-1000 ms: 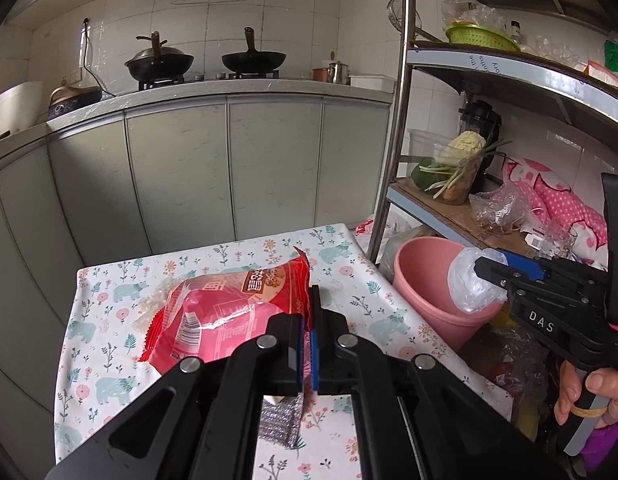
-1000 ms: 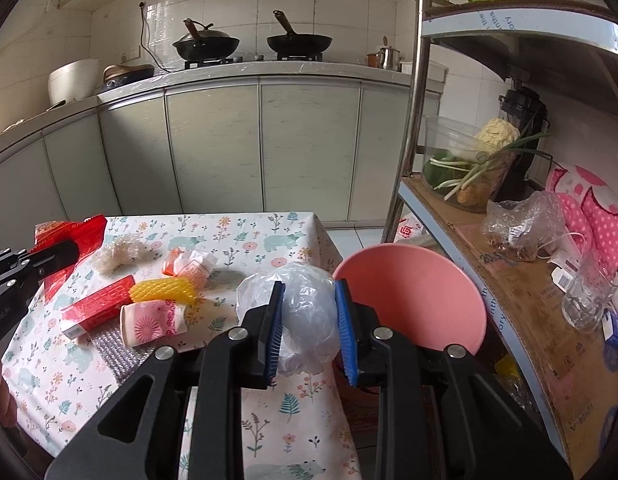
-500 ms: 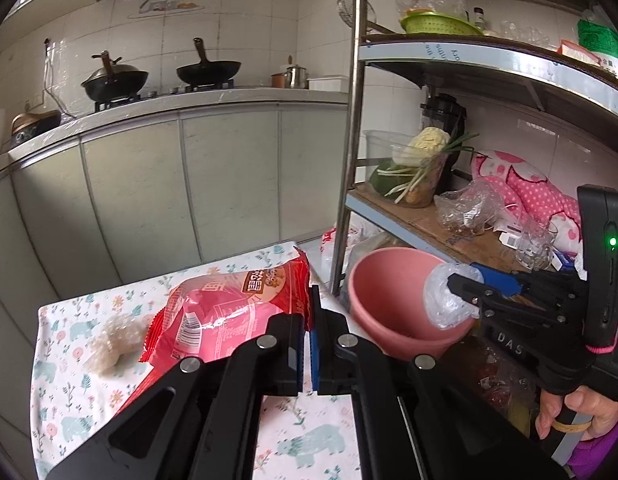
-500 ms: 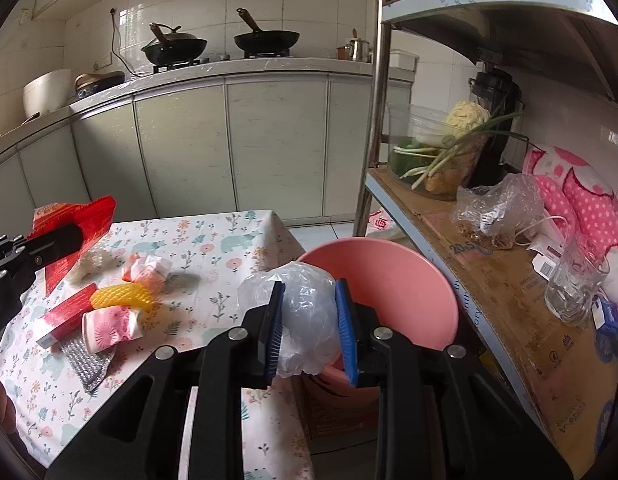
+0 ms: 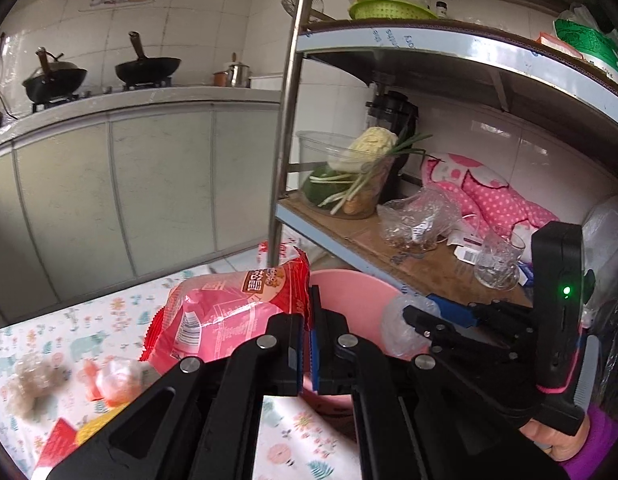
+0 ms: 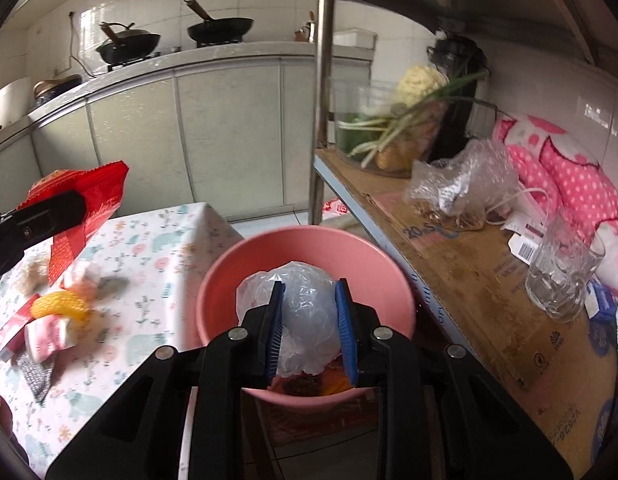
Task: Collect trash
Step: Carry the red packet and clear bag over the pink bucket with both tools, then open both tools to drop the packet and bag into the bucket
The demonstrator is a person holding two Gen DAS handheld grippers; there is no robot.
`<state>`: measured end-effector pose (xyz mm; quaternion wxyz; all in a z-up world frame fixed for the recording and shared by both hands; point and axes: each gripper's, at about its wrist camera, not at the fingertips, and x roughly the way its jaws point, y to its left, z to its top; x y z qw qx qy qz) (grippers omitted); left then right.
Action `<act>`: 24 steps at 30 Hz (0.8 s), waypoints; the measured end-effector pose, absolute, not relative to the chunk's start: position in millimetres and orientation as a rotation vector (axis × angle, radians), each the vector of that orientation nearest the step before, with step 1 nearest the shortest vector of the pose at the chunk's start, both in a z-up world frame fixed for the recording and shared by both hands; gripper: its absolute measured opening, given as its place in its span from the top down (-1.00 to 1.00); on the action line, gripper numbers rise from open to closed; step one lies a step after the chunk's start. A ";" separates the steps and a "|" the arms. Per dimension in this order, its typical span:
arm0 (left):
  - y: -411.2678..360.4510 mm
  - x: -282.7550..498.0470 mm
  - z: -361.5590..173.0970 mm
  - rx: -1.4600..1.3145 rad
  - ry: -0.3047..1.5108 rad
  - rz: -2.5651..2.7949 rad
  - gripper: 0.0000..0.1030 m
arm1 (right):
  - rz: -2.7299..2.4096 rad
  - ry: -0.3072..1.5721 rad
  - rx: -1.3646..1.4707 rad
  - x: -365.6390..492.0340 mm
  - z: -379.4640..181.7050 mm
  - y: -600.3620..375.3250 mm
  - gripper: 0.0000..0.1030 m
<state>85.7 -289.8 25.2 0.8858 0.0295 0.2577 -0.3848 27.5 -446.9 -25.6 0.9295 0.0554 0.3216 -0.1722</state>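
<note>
While the right gripper [image 6: 309, 332] clamps a crumpled clear plastic bag [image 6: 305, 312] between its blue pads, it hangs directly over the pink bucket [image 6: 221, 280], which sits on the floor between the table [image 6: 149, 248] and a metal shelf rack [image 6: 449, 264]. Dark scraps and something orange lie at the bucket's bottom, at six o'clock of the bag. The left gripper [image 5: 309, 344] is pinched tight on the edge of a red-and-pink snack wrapper [image 5: 221, 312], carried above the table's floral cloth with the bucket's rim just past it at two o'clock. In the right wrist view that wrapper shows at nine o'clock, well apart from the bucket. More litter lies on the cloth: a yellow foam net [image 6: 59, 306], a pink paper cup [image 6: 45, 338] touching it at seven o'clock, a red packet [image 6: 13, 326] and a grey scouring pad [image 6: 37, 376]. On the rack's lower shelf, at three o'clock of the bucket, stands a glass mug [image 6: 561, 276].
</note>
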 end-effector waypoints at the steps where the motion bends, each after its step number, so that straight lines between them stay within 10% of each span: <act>1: -295.3 88.7 22.7 0.056 0.543 -0.813 0.97 | -0.353 0.666 0.128 29.6 -30.5 -452.5 0.50; 24: -394.8 138.2 -60.0 0.142 0.751 -0.869 0.97 | -0.338 0.792 0.162 68.8 -103.8 -483.8 0.50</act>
